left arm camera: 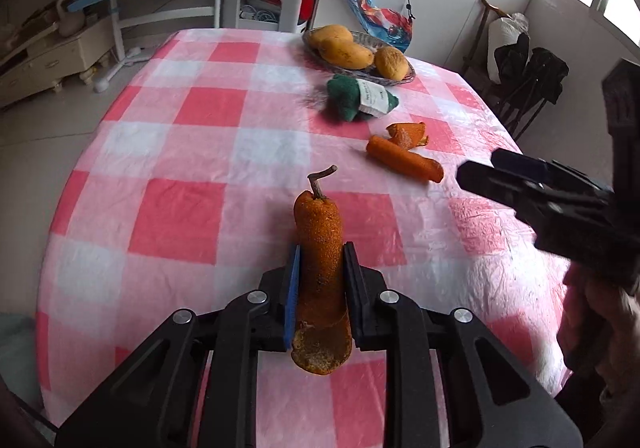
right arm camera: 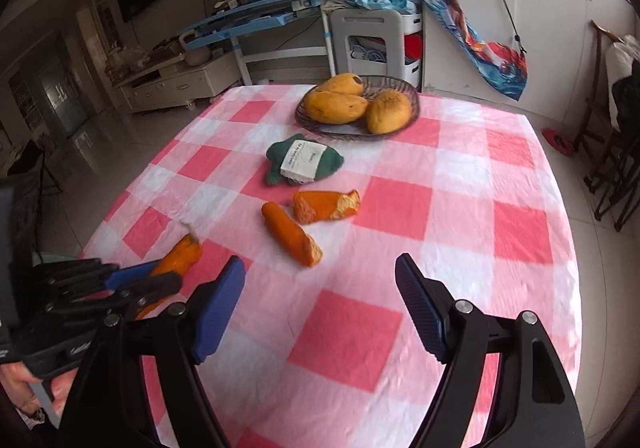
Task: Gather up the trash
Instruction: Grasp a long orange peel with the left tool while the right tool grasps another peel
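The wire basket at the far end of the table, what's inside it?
The wire basket holds three yellow-orange mangoes, one bearing a dark spot. They cover most of the basket floor, so anything lying beneath them cannot be seen.

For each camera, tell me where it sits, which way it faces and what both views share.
Left wrist: on the left gripper, facing across the table; it is shut on a peel, with the right gripper at the right edge.
Right wrist: on the open right gripper, facing the same way; the left gripper shows lower left.
Shared: the held peel, fruit basket, green cloth.
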A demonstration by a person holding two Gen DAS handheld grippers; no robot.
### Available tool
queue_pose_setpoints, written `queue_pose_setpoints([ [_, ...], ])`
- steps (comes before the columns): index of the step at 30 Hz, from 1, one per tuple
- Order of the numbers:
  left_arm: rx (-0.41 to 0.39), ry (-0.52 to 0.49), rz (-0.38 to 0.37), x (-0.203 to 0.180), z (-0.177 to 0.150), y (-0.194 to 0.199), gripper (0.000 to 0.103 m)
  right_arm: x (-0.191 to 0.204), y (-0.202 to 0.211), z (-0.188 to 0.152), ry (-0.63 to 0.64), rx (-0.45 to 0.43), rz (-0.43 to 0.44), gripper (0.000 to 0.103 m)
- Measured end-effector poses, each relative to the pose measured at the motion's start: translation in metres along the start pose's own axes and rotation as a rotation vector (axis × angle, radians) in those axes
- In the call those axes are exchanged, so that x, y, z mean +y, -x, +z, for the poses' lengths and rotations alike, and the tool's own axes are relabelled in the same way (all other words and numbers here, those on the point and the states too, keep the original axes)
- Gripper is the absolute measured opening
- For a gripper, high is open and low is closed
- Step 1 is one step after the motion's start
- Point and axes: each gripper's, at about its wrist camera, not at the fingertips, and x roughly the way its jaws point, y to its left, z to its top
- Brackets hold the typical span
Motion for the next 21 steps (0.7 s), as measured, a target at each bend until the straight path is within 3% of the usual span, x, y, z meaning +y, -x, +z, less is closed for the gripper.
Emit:
queue_pose_setpoints([
  [3,-0.001,0.055,-0.016,0.019,-0.014,0.013,0.020,0.012,-0.024,0.010,0.055,0.050,-0.002,0.070],
  [7,-0.012,0.101,-0.026,0.035,-0.030,0.028,0.020,0.028,-0.049,0.008,0.128,0.112,-0.016,0.045],
  [9,-0.018,0.118,-0.032,0.040,-0.035,0.034,0.020,0.032,-0.047,0.007,0.155,0.098,-0.021,0.022],
  [10,-0.021,0.125,-0.033,0.042,-0.037,0.037,0.020,0.032,-0.044,0.006,0.145,0.101,-0.013,0.019],
  [21,-0.056,0.148,-0.045,0.045,-0.063,0.077,0.020,0.068,0.035,-0.038,0.146,0.060,0.115,0.018],
])
